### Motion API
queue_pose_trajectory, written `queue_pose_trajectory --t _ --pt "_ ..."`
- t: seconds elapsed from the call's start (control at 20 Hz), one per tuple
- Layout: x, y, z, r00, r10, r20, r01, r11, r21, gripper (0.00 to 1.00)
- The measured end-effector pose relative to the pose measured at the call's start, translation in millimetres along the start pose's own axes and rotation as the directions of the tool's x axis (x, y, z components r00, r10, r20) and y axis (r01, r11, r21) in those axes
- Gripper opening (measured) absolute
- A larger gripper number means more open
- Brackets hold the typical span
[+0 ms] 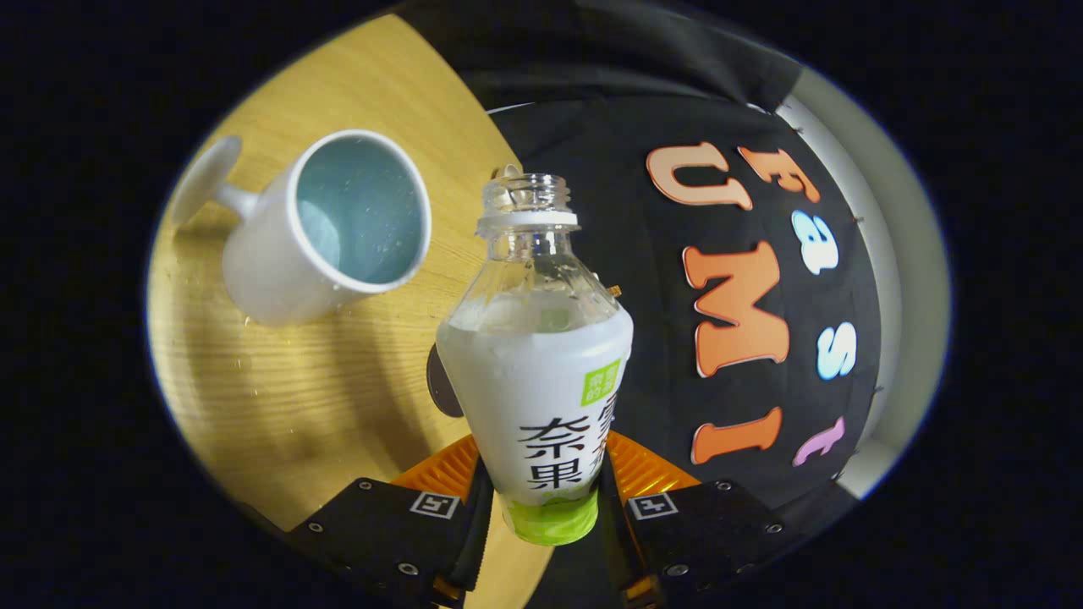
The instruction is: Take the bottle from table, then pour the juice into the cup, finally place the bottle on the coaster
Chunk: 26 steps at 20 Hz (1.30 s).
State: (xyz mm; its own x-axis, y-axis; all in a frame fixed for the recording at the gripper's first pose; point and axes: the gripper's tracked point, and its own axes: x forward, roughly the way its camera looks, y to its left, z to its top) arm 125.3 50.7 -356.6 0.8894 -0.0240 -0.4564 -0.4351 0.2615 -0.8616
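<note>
A: Entry, gripper view. Where was the bottle (541, 372)?

B: Between the two fingers of the tongs (541, 499), both pressed against its lower body, one on each side. Cap off, mouth open, neck clear. White liquid stood up to the shoulder, with droplets on the clear part above. The label wrapped the body, green band at the base.

A: And the cup (326, 227)?

B: White mug, pale blue inside, handle pointing away from the bottle. It sat on the counter (279, 397) beyond the fingers and off to their left, apart from the bottle. I could not tell whether it held any liquid.

A: Surface notes?

B: Light wood grain, round edge. Small specks or droplets were scattered near the mug's base. A dark round thing (442, 385) peeked out from behind the bottle, mostly hidden, possibly the coaster; I could not tell.

A: Room?

B: Black cloth wall (643, 279) behind the counter, hanging in folds near the top. A pale wall strip (905, 279) ran past the cloth's far edge.
</note>
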Motion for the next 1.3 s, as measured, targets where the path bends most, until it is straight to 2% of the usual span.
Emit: queue_pose_trajectory --t 0.1,0.2,0.3,0.45,0.65,0.95,1.05,1.15,1.3 --pt "10 11 -5 0.998 0.061 -0.02 -0.057 0.985 0.162 0.58" --pt "20 16 -3 0.995 0.1 -0.015 -0.091 0.949 0.303 0.58" --pt "31 12 5 0.994 0.111 0.004 -0.103 0.901 0.422 0.58" --pt "48 9 20 0.99 0.132 0.041 -0.131 0.801 0.585 0.58" --pt "68 -2 27 0.993 0.107 0.059 -0.117 0.705 0.7 0.58" --pt "95 -10 34 0.993 0.056 0.099 -0.114 0.543 0.832 0.58" --pt "102 -9 36 0.992 0.062 0.108 -0.125 0.486 0.865 0.58" --pt "108 -9 36 0.993 0.053 0.105 -0.118 0.448 0.886 0.58" --pt "116 -2 38 0.992 0.061 0.113 -0.128 0.419 0.899 0.58"
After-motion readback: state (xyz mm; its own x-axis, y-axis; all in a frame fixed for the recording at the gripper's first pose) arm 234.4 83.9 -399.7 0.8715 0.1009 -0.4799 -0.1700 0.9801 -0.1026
